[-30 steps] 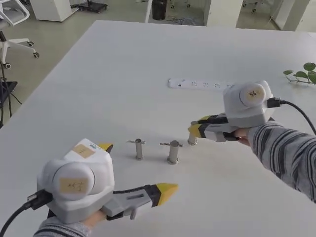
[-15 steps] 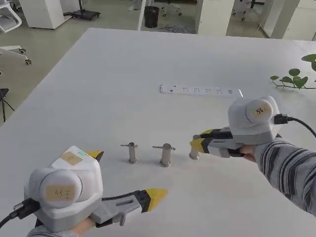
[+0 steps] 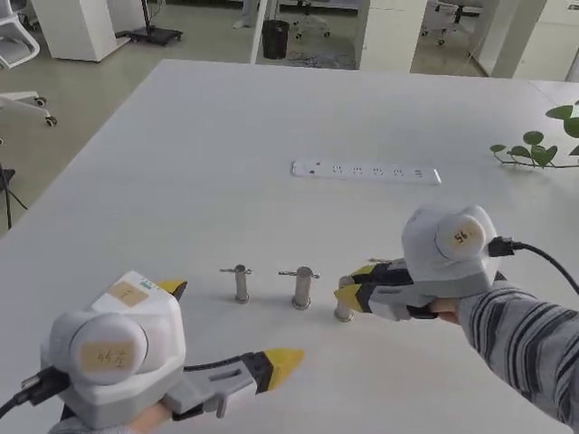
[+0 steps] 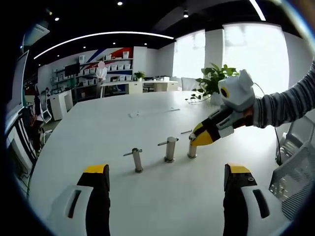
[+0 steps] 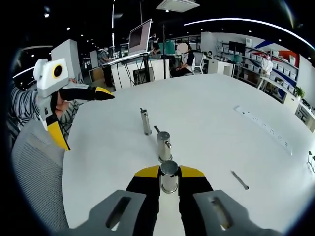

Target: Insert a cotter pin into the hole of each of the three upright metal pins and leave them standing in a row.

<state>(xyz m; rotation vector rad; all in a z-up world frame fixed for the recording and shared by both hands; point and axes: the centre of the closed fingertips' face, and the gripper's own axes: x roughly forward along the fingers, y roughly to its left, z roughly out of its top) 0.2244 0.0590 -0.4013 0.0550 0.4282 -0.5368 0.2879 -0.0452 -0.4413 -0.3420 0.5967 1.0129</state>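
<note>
At the near left of the white workbench (image 3: 181,163), the left gripper (image 3: 228,324), a white-bodied tool with yellow-tipped black jaws, hovered over bare tabletop with its jaws spread wide and nothing between them. Ahead of it stood three short silver metal pegs with flat heads. The first upright pin (image 3: 241,283), farthest left, carried a thin metal cotter pin (image 3: 226,269) crosswise through its top. Just to its right, the second upright pin (image 3: 302,287) bore a second cotter pin (image 3: 286,271) in the same way. The third upright pin (image 3: 344,312) stood slightly nearer the person than its two neighbours, out of line with them. The right gripper (image 3: 348,291), held by a hand in a grey striped sleeve (image 3: 525,334), had its yellow tips pressed against either side of that peg, pinching it just below the head. In the right gripper view the head of the third upright pin (image 5: 169,169) showed between the jaws with no cross-piece visible through it, and a loose grey cotter pin (image 5: 239,180) lay flat on the table off to one side, apart from the row. Farther back lay a white power strip (image 3: 366,171), and at the far right edge trailed a green leafy plant (image 3: 534,149).
</note>
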